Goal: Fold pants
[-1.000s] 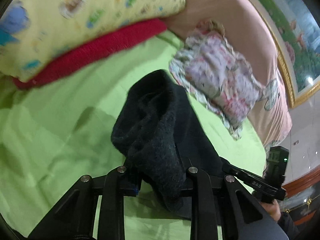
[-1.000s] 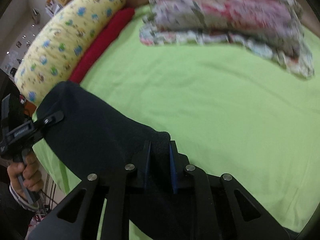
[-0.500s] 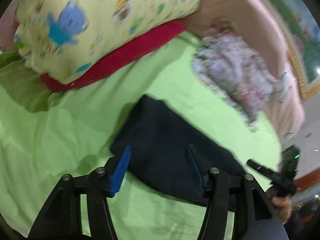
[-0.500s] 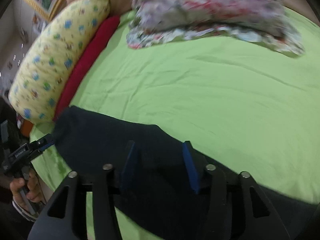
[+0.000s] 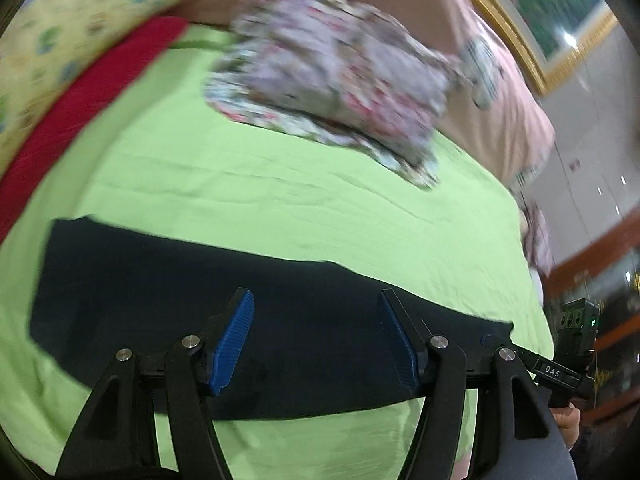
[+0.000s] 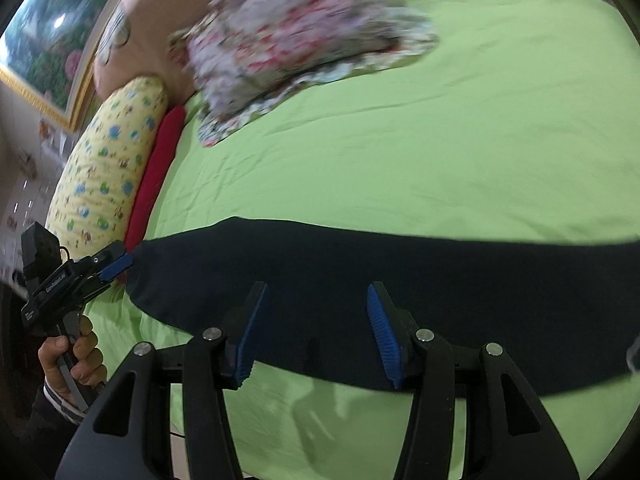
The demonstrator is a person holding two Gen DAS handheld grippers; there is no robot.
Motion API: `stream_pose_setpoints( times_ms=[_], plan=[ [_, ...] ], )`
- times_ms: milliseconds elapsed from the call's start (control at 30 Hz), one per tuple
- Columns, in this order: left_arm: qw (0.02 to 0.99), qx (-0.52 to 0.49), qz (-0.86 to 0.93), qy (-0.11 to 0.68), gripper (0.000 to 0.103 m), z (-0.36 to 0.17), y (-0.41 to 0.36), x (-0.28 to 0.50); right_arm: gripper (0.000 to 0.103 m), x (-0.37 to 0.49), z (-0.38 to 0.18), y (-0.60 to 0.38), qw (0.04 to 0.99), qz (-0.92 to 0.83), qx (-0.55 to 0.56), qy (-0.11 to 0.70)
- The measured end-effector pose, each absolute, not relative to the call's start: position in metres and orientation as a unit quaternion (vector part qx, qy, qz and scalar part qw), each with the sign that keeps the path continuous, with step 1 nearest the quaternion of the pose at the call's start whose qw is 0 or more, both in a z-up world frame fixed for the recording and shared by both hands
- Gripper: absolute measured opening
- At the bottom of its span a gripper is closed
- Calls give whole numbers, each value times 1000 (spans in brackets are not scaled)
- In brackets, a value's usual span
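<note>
While both sets of jaws stand wide apart and hold nothing, the left gripper and right gripper hover just above the dark pants, which lie flat in a long band across the green bed sheet. Beyond lie a floral quilt and a yellow pillow.

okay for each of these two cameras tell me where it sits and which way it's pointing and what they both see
Left wrist: on the left gripper, facing forward over the dark pants across the green sheet; own open fingers show, right gripper at far right.
Right wrist: on the right gripper, same direction; own open fingers show, left gripper and hand at far left.
Shared: pants, sheet, floral quilt, yellow pillow.
</note>
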State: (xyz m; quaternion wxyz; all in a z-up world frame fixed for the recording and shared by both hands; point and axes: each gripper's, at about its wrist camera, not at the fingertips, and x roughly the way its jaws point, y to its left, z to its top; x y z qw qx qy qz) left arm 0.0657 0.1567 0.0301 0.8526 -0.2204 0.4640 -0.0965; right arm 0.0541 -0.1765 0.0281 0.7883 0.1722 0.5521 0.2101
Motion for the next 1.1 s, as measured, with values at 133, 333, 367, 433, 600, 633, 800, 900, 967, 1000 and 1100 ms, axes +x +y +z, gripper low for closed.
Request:
stream_pose_setpoints(
  times_ms=[133, 333, 367, 433, 600, 633, 800, 900, 967, 1000, 1100],
  plan=[
    [843, -201, -137, 480, 67, 29, 117, 80, 52, 34, 29, -209, 799, 174, 198, 541],
    [822, -157, -206, 508, 71, 27, 44, 100, 52, 2, 20, -255, 799, 115, 248, 535],
    [817, -149, -216, 513, 71, 26, 32, 102, 52, -3, 18, -262, 799, 105, 255, 534],
    [806, -131, -241, 525, 71, 23, 7, 108, 52, -14, 15, -277, 799, 82, 273, 530],
    [787, -77, -287, 541, 71, 21, -50, 115, 52, -33, 8, -307, 797, 36, 312, 516],
    [783, -69, -295, 543, 72, 20, -61, 116, 52, -36, 7, -313, 798, 27, 319, 511],
    [769, -39, -325, 549, 72, 22, -101, 123, 52, -46, 6, -329, 797, 4, 338, 499],
    [762, -24, -340, 551, 72, 22, -121, 127, 52, -50, 5, -337, 797, -7, 344, 497],
    [756, -12, -348, 555, 72, 20, -133, 129, 52, -52, 4, -342, 795, -17, 350, 495],
    [752, -3, -353, 557, 72, 19, -141, 132, 52, -53, 4, -345, 795, -21, 352, 494],
    [744, 20, -364, 561, 73, 15, -157, 135, 52, -53, -1, -356, 791, -35, 364, 490]
  ],
)
